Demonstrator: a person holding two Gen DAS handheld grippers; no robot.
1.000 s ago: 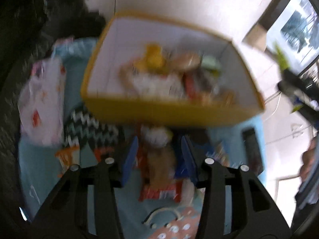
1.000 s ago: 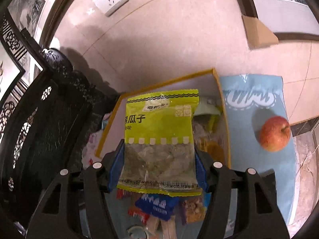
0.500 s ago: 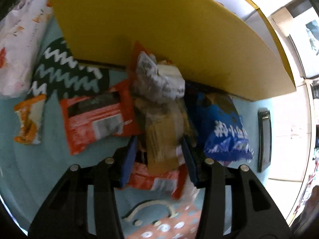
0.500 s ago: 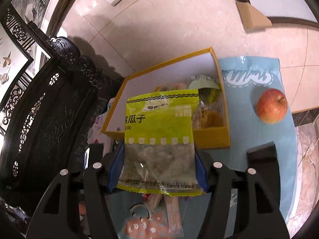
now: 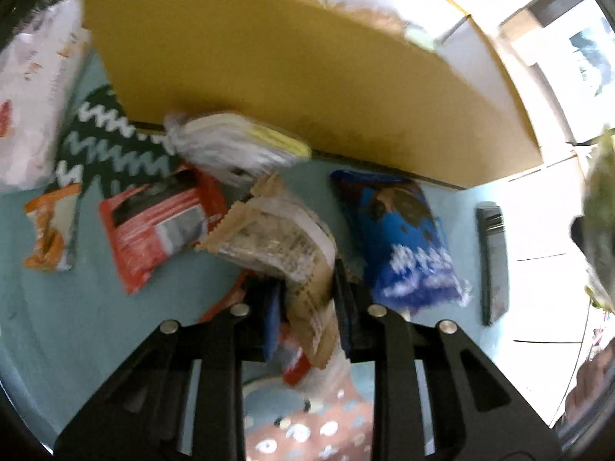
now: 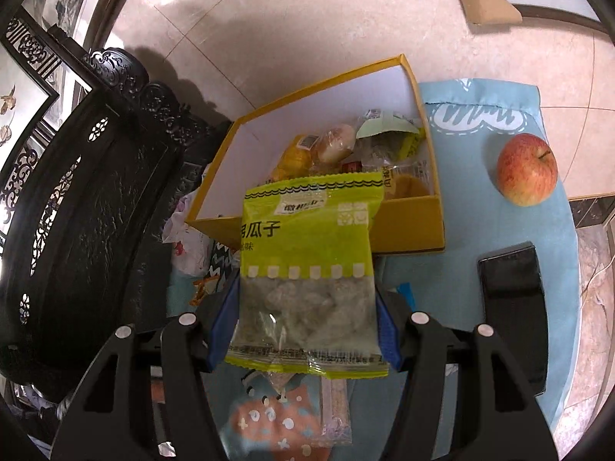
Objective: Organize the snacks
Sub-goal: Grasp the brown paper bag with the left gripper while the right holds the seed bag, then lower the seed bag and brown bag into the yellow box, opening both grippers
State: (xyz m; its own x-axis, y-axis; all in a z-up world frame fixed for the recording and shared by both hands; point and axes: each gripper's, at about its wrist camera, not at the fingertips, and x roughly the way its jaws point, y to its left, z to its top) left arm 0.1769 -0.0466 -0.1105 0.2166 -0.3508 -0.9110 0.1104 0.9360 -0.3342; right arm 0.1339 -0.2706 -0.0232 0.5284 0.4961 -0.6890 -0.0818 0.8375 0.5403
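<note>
Fingers of the left gripper (image 5: 305, 309) are closing narrowly on a tan snack packet (image 5: 284, 246) with the packet between the pads; its print is too blurred to read. Fingers of the right gripper (image 6: 303, 326) are standing about half apart, clamping a yellow-green seed packet (image 6: 307, 265) reading "瓜子". The tan packet is lying over the blue cloth (image 5: 77, 307), near a red packet (image 5: 157, 223), a blue packet (image 5: 407, 238) and the yellow box (image 6: 407, 223) of snacks. An apple (image 6: 526, 169) and a phone (image 6: 515, 307) are resting beside the box.
</note>
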